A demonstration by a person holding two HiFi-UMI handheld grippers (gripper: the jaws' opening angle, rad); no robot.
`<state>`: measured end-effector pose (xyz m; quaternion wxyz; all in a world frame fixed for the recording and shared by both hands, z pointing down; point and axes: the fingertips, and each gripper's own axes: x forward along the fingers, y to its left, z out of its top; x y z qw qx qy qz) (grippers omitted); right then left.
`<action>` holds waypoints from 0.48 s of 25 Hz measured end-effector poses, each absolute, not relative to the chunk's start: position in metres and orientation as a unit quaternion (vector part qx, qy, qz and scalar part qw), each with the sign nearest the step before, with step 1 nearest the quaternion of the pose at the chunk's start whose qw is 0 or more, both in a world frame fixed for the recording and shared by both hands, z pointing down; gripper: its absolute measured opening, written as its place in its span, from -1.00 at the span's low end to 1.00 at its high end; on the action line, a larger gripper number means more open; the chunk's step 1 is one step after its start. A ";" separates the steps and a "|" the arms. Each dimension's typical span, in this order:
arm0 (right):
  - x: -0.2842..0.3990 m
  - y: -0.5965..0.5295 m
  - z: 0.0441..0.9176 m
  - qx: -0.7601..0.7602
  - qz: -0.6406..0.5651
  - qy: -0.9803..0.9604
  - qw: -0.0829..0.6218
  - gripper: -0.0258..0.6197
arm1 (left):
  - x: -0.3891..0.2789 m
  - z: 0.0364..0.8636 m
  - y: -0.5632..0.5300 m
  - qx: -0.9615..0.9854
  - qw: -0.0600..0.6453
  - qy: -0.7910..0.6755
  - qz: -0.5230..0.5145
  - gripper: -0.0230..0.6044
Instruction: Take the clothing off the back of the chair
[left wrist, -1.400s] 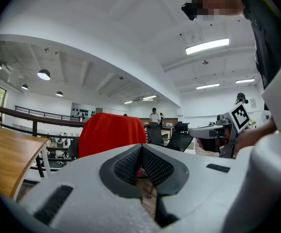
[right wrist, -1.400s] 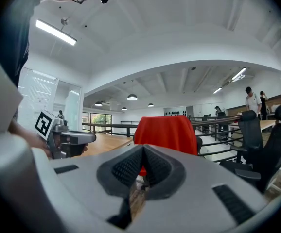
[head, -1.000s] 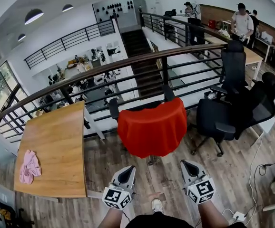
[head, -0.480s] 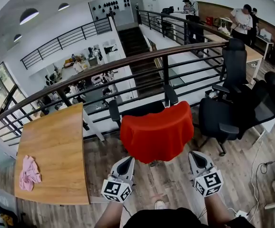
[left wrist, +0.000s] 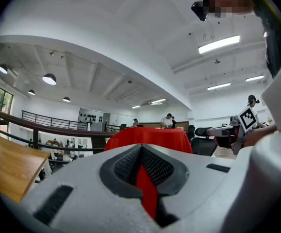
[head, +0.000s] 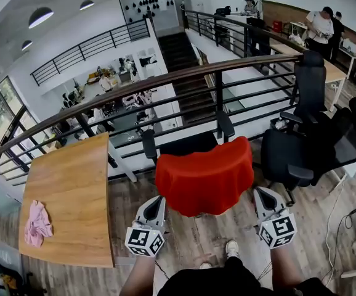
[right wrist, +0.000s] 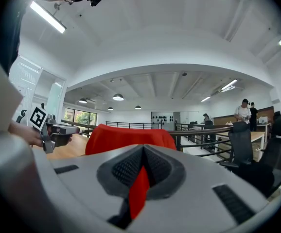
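A red garment [head: 204,176] hangs over the back of a black office chair [head: 187,143], directly ahead of me. My left gripper [head: 155,203] is shut and empty, its tip by the garment's lower left edge. Off the garment's right edge, my right gripper [head: 262,194] is also shut with nothing in it. In the left gripper view the closed left gripper [left wrist: 141,152] points level at the red garment [left wrist: 148,137]. The right gripper view likewise has the right gripper [right wrist: 143,152] aimed at the garment [right wrist: 126,139]. I cannot tell whether either tip touches the cloth.
A wooden table [head: 67,190] stands at the left with a pink cloth [head: 36,222] on it. A railing [head: 165,82] runs behind the chair above an open lower floor. More black office chairs [head: 316,143] crowd the right. People [head: 323,24] stand at desks far back right.
Both grippers have moved forward towards the chair and now flank the red garment, which looms larger and closer. Their jaws stayed shut.
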<state>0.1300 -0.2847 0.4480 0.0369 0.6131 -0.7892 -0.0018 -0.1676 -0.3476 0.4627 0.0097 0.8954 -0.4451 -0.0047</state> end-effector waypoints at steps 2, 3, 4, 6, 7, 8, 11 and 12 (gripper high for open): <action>0.142 -0.297 0.449 0.614 0.001 -0.789 0.036 -0.91 | -0.167 0.462 -0.356 0.891 0.000 -0.454 -0.003 -0.88; 0.149 -0.304 0.450 0.614 0.004 -0.789 0.036 -0.91 | -0.165 0.462 -0.359 0.889 -0.004 -0.457 -0.002 -0.88; 0.156 -0.311 0.452 0.613 0.008 -0.789 0.038 -0.91 | -0.163 0.463 -0.363 0.888 -0.005 -0.460 0.000 -0.88; 0.168 -0.325 0.455 0.609 0.015 -0.791 0.046 -0.91 | -0.159 0.466 -0.373 0.883 -0.004 -0.469 0.004 -0.88; 0.173 -0.332 0.457 0.605 0.017 -0.794 0.051 -0.91 | -0.158 0.468 -0.378 0.880 -0.004 -0.474 0.006 -0.88; 0.176 -0.338 0.458 0.601 0.018 -0.797 0.056 -0.91 | -0.158 0.468 -0.383 0.877 -0.005 -0.480 0.008 -0.88; 0.183 -0.358 0.463 0.584 0.021 -0.808 0.071 -0.91 | -0.157 0.467 -0.399 0.874 -0.011 -0.485 0.010 -0.88; 0.184 -0.364 0.465 0.578 0.020 -0.813 0.074 -0.91 | -0.157 0.466 -0.404 0.874 -0.013 -0.486 0.013 -0.88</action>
